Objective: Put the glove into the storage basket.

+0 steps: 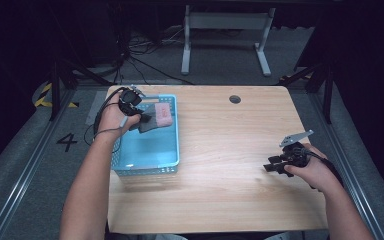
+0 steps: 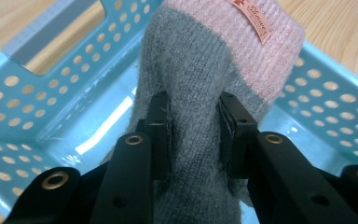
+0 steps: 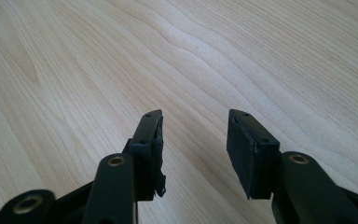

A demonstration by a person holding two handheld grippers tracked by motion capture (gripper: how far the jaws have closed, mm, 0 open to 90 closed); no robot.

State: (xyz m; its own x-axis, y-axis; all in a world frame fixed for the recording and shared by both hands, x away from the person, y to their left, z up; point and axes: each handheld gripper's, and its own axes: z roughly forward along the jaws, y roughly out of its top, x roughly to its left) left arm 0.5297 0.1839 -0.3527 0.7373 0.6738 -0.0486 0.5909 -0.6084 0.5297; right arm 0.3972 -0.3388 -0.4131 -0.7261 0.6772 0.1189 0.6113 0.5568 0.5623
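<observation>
On the pale wooden table (image 1: 230,150) my left gripper (image 2: 193,128) pinches the grey-and-pink sock (image 2: 200,88) over the blue basket (image 1: 150,160); my right gripper (image 3: 193,140) rests agape, empty. If the knit snags my pads, the sock could drape over the rim.
</observation>
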